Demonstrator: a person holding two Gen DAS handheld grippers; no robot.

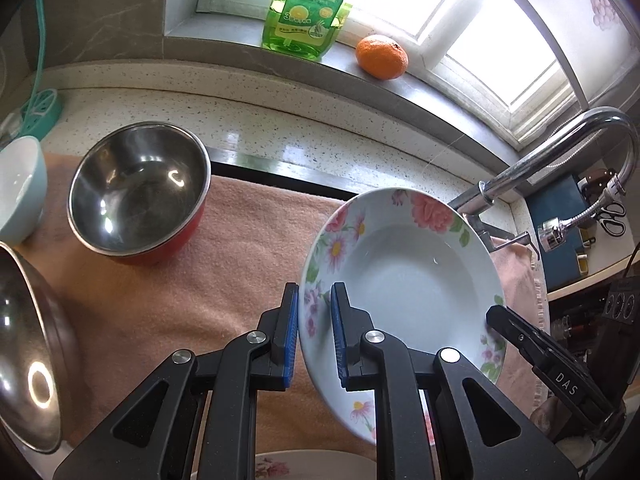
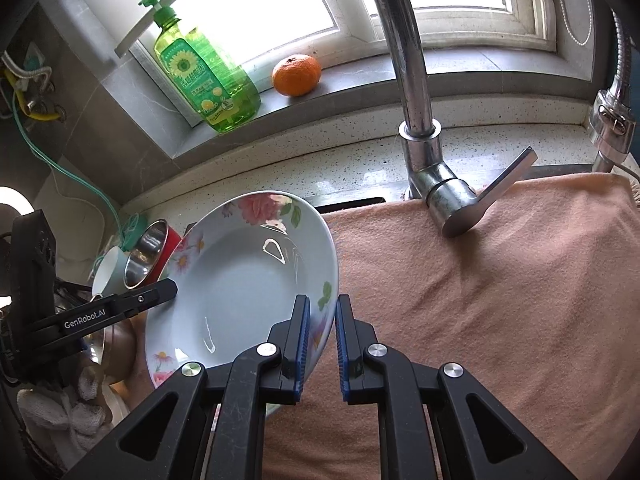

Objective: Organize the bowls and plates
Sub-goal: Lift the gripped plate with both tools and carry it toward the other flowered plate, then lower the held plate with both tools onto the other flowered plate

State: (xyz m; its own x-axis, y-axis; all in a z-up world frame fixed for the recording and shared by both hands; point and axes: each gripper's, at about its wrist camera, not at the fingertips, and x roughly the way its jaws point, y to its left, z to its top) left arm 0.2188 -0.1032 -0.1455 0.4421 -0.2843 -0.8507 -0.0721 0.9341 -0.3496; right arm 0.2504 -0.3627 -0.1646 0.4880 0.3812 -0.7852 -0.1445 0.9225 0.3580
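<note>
A floral plate point(image 1: 408, 280) is held tilted above the peach towel point(image 1: 224, 280). My left gripper point(image 1: 314, 320) is shut on its left rim. My right gripper point(image 2: 322, 332) is shut on its right rim point(image 2: 324, 312); the plate point(image 2: 240, 284) fills the left of the right wrist view. The right gripper's finger point(image 1: 540, 356) shows at the plate's right edge in the left view. A steel bowl with a red outside point(image 1: 140, 188) stands on the towel at the left. A light blue bowl point(image 1: 20, 184) and another steel bowl point(image 1: 28, 360) sit at the far left.
A chrome faucet point(image 2: 416, 120) rises behind the towel point(image 2: 480, 300), with its lever point(image 2: 488, 196) over the cloth. A green detergent bottle point(image 2: 208, 76) and an orange point(image 2: 297, 75) stand on the windowsill. Another floral plate's rim point(image 1: 300, 464) shows below the left gripper.
</note>
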